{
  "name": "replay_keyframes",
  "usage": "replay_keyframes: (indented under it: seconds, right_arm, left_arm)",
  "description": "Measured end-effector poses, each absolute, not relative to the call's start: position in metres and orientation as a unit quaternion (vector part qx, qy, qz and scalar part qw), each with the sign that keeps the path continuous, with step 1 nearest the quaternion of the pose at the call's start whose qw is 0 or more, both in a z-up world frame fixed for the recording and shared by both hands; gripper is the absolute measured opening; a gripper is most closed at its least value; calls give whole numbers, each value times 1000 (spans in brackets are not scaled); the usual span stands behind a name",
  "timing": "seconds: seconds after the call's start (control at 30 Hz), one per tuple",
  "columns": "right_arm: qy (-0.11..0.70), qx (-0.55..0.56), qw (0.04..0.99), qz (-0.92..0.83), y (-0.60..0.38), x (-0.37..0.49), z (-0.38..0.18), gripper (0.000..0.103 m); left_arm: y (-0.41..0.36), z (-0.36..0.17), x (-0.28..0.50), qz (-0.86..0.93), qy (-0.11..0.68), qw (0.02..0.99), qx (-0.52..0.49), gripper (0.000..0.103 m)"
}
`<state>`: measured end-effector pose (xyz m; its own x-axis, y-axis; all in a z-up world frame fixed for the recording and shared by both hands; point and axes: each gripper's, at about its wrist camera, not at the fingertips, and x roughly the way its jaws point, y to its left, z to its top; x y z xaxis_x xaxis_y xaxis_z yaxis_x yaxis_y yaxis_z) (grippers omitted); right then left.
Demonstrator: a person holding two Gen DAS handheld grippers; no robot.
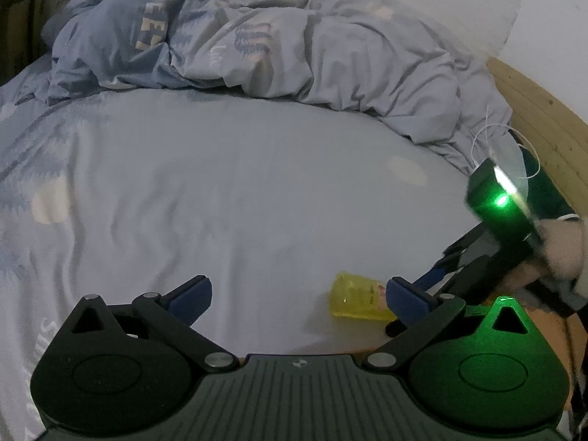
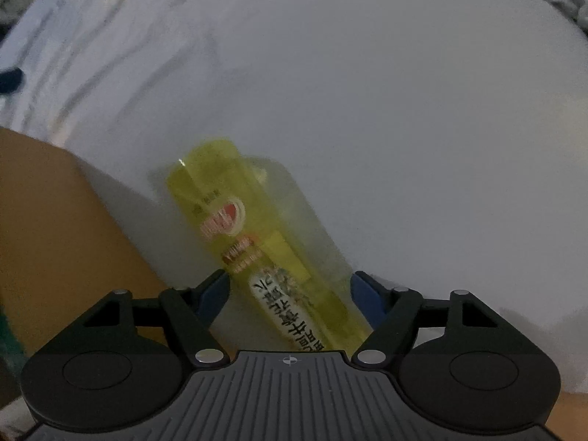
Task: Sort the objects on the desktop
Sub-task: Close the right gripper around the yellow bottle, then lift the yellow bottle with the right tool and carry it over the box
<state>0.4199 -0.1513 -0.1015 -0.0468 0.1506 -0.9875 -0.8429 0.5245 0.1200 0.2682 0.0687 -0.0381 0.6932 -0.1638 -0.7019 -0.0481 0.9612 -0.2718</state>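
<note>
R jaws half-open astride yellow bottle (image 2: 257, 257)

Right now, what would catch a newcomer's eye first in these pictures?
The translucent yellow plastic bottle with a printed label, lying on the pale grey bedsheet near the bed's edge, between the blue pads of the right gripper. Next, the bright green light on that gripper's black body, and the crumpled grey-blue duvet heaped behind.

Translucent yellow bottle (image 2: 257, 250) with a printed red-and-white label, lying on its side on the pale bedsheet (image 2: 404, 128).
</note>
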Motion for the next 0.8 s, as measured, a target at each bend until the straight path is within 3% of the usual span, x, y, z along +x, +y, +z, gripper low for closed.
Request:
replay_keyframes:
  seconds: [0.07,0.23,0.33,0.8]
  right_arm:
    - [602,-291,631,394,-150,418,-104,72]
    - [581,-268,662,391,-163,422,-93,55]
    - [568,-256,686,376,-174,423,-87,50]
    - [447,-180,810,335,-233,393,-29,46]
  left_arm:
    - [69,-39,268,-31,390,910,-137,103]
    - [68,-41,268,-30,393,909,-137,103]
    - [68,-40,265,-29,394,908,-141,103]
    - [65,-19,245,-13,380,914,-139,103]
